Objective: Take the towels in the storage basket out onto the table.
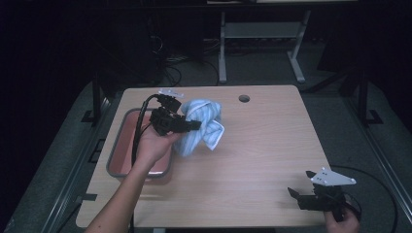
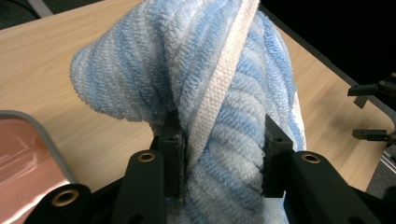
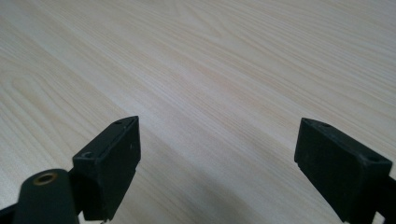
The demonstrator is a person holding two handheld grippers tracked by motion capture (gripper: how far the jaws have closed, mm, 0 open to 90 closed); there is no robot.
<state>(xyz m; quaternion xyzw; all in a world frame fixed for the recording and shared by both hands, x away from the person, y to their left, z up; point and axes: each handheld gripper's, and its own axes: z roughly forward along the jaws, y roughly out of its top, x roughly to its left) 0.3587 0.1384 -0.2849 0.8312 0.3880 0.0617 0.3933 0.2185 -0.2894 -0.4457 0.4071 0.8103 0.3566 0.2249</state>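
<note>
A blue-and-white striped towel (image 1: 204,125) hangs bunched above the wooden table (image 1: 252,145), just right of a pink tub. My left gripper (image 1: 194,124) is shut on the towel; in the left gripper view its two black pads (image 2: 173,151) squeeze a thick fold of the terry cloth (image 2: 219,93) between them. My right gripper (image 1: 297,190) rests at the table's near right corner, held by a hand. In the right gripper view its jaws stand wide apart over bare wood (image 3: 215,93) with nothing between them.
A pink tub with a grey rim (image 1: 116,145) sits at the table's left edge, its corner also showing in the left gripper view (image 2: 32,140). A cable hole (image 1: 244,98) lies at the far side. Dark floor and desk legs (image 1: 222,48) lie beyond.
</note>
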